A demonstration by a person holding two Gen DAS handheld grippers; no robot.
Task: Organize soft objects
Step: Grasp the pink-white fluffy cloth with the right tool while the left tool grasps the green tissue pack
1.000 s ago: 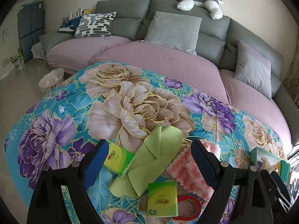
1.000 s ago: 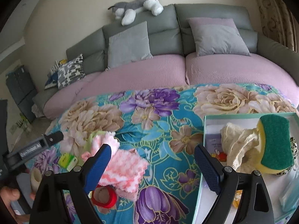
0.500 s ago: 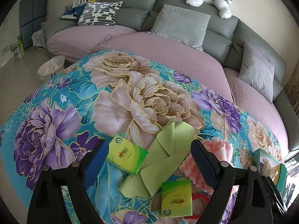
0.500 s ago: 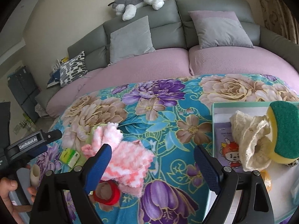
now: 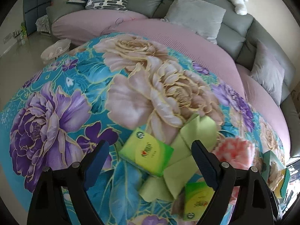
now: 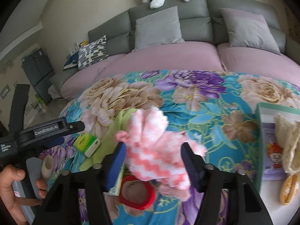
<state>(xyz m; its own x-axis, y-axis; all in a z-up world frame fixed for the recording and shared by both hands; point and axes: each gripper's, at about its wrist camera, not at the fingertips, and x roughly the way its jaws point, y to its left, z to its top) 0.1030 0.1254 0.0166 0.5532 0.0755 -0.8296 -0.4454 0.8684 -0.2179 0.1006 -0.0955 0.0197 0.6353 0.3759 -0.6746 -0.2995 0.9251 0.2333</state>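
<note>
— Two grippers over the flowered blanket (image 5: 56, 112), as far as I can see. What is the right one doing?

— The right gripper (image 6: 151, 155) has the pink-and-white fluffy cloth (image 6: 150, 150) between its blue pads. Its jaws have just been closing in on it; the left pad sits against the cloth's edge, but whether the right one presses yet I cannot tell. The cloth lies on the blanket, over the red ring (image 6: 138, 193) and just beside the light green cloth (image 6: 112, 131).

— And the left?

— The left gripper (image 5: 150, 157) hangs with its jaws wide apart and nothing in them. A green tissue pack (image 5: 148, 155) lies on the blanket between the pads, touching neither, and it rests against the light green cloth. A second green pack (image 5: 196, 200) is nearer the right pad, at the bottom.

— Where do things go?

— I can only say what is there: a pale green box (image 6: 259, 131) at the right edge of the blanket, with a cream lace cloth (image 6: 286, 142) and a sponge (image 5: 284, 183) in it.

— Anyone visible?

— Only a hand (image 6: 11, 185) gripping the left tool's handle.
</note>
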